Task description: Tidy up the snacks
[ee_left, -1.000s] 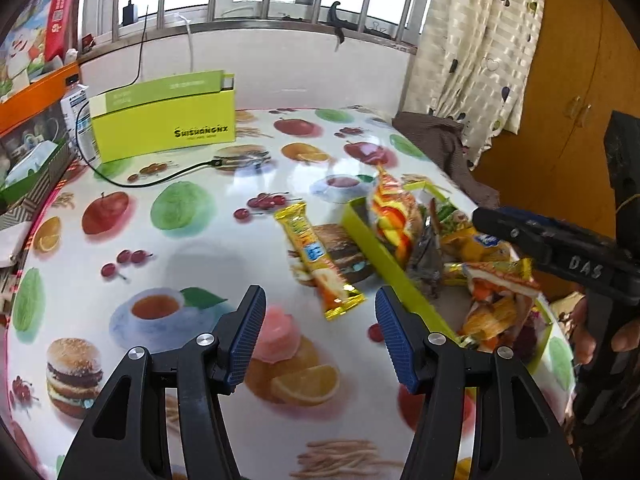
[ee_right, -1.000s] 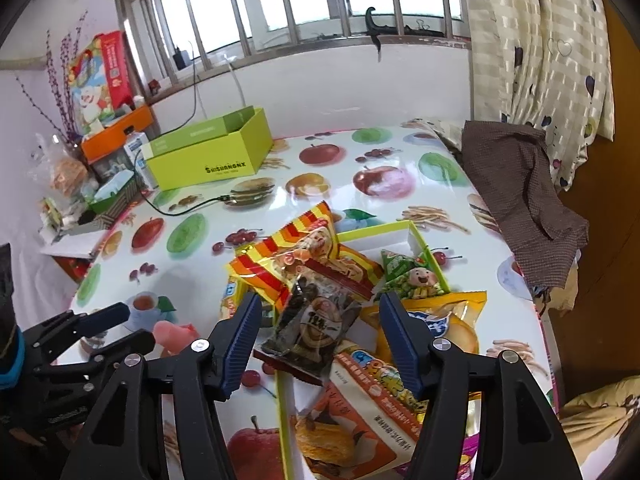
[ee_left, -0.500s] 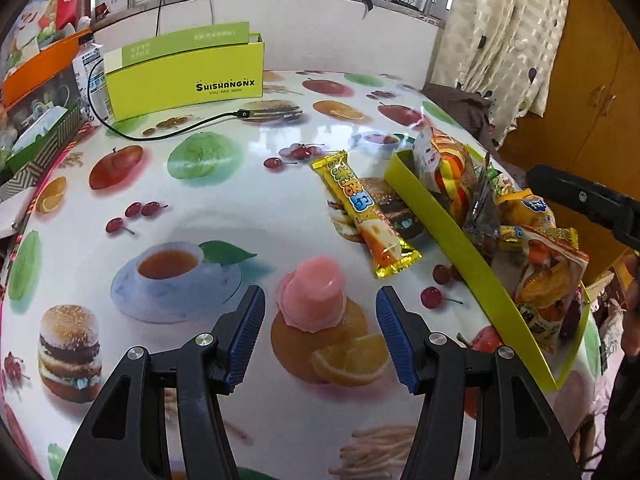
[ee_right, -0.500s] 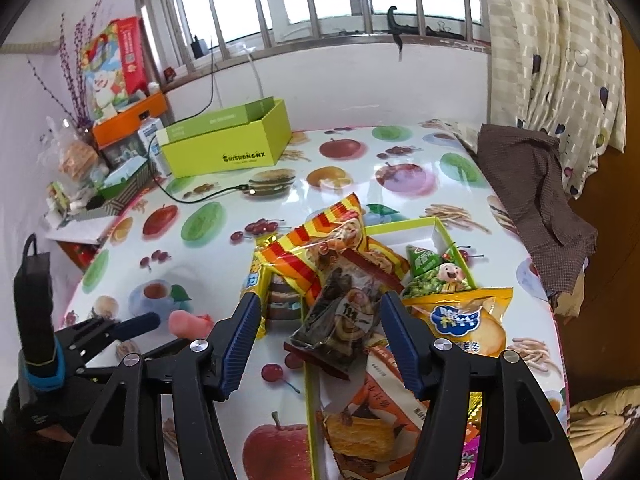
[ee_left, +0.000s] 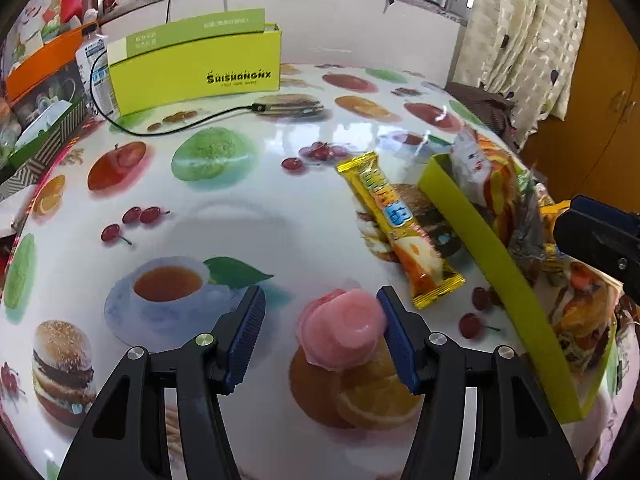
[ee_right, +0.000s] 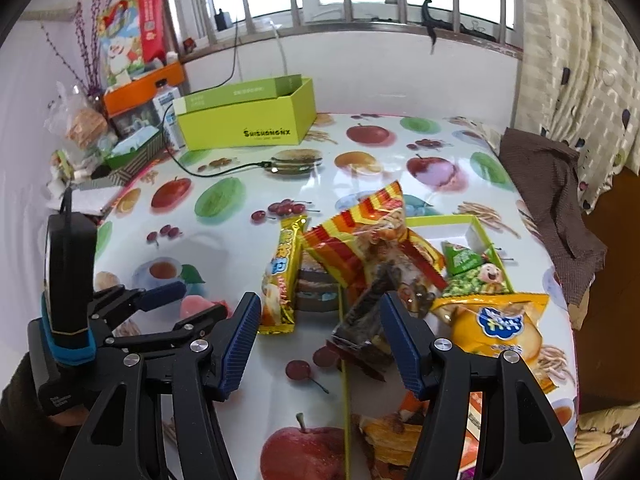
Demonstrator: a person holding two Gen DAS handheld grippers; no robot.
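Pink jelly cup (ee_left: 340,328) between parted left gripper (ee_left: 320,336) pads, against right pad; ungripped.

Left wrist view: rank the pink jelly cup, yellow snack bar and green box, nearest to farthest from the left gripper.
1. Pink jelly cup, between the left gripper's open jaws, by its right pad.
2. Yellow snack bar, ahead and right.
3. Green box, at the far table edge.
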